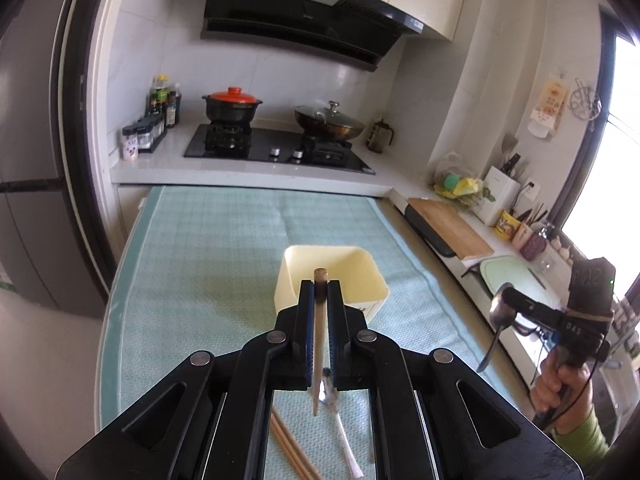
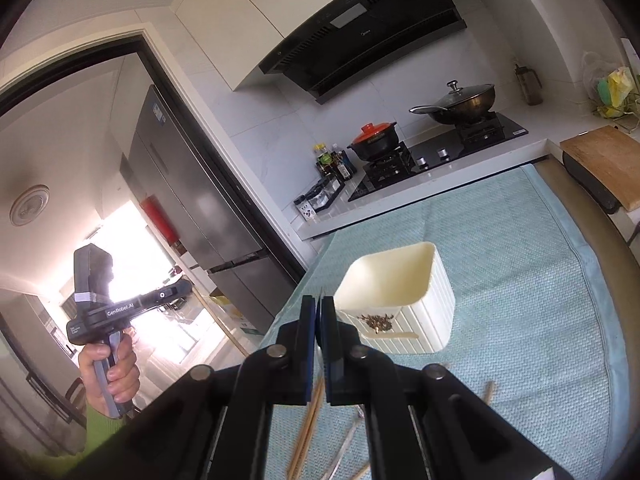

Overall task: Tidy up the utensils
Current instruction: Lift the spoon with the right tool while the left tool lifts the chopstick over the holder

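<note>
left gripper (image 1: 320, 286) jaws clamp chopstick (image 1: 319, 340) above bin (image 1: 372, 280) | right gripper (image 2: 319, 308) jaws clamp spoon (image 1: 498, 316)

Cream plastic bin (image 1: 352, 280), smooth, ribbed outer walls (image 2: 420, 320). Teal cloth mat (image 1: 200, 264), woven, rough waffle texture, matt. Wooden chopstick (image 1: 319, 336) matt, clamped in black matt plastic left gripper (image 1: 320, 284). Metal spoon (image 1: 498, 320) glossy, in right gripper (image 1: 505, 298). Loose wooden chopsticks (image 2: 308, 432) near. Far right wooden cutting board (image 1: 448, 228), matt.
</note>
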{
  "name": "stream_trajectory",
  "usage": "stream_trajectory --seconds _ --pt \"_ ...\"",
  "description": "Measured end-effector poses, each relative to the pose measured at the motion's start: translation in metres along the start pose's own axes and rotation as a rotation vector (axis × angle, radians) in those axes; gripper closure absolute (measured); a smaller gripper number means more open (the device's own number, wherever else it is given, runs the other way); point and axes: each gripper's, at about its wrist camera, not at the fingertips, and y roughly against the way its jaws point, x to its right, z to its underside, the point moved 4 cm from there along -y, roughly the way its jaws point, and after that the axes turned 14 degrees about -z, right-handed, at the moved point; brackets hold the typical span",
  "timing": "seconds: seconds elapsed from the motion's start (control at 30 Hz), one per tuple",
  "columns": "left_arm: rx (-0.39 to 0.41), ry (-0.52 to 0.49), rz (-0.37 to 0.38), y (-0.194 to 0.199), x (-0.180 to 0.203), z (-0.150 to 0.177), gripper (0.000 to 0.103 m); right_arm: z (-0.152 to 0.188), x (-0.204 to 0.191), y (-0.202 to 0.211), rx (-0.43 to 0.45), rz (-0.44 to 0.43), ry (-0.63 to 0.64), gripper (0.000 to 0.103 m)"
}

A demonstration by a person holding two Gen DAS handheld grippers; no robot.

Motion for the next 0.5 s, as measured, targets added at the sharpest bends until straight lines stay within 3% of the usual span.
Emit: stream_trajectory --seconds 0.23,0.5 --pt "0.103 -0.015 0.007 -0.002 0.025 -0.065 0.099 -0.050 0.004 -0.048 0.085 -0.087 -0.005 0.100" --pt "0.139 -0.031 -0.044 -0.064 0.046 -0.102 0.099 -0.091 0.034 -0.114 0.182 -0.194 -0.001 0.100"
